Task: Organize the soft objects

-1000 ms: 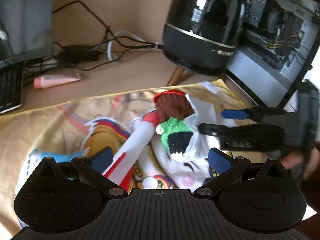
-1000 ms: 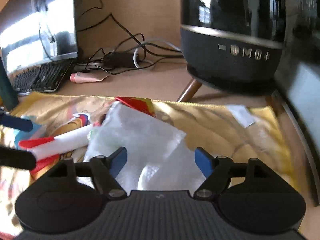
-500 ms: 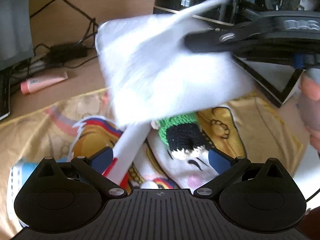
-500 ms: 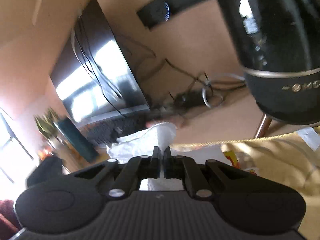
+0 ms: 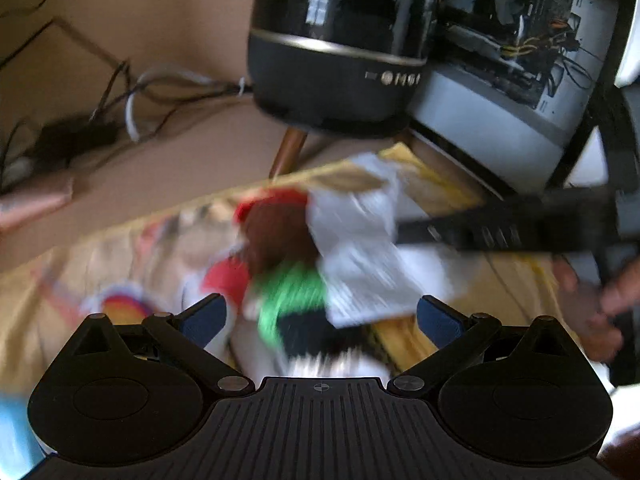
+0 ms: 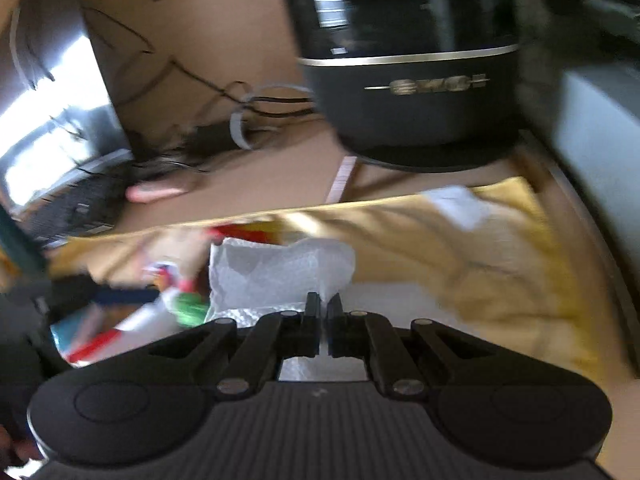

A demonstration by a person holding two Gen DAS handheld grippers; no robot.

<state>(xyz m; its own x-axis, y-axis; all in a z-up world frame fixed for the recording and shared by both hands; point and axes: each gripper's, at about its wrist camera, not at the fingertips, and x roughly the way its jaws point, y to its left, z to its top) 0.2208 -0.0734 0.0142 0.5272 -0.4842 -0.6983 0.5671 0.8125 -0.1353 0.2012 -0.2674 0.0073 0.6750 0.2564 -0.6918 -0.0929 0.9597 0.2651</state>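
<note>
A: Half a second ago the white cloth (image 6: 280, 272) hung lifted in front of the black speaker; now it is back down on the yellow printed sheet (image 6: 500, 264), draped against the knitted toy (image 5: 288, 276).

B: Who has it?

A: The right gripper (image 6: 323, 312). Its jaws are pressed nearly together with a fold of the thin, crinkled fabric pinched between them. In the left view its black fingers reach in level from the right edge, a hand (image 5: 600, 300) behind them.

B: And the left gripper (image 5: 320, 316)?

A: Jaws wide, blue pads apart, holding nothing, poised over the toy.

B: How does the toy lie?

A: Long axis running from the sheet's far edge toward the near one: brown fuzzy end far, then green, black nearest. Motion blur hides finer detail.

B: Surroundings?

A: The glossy rounded speaker (image 5: 340, 48) stands on wooden legs beyond the sheet's far edge, cables (image 5: 160, 88) left of it.
</note>
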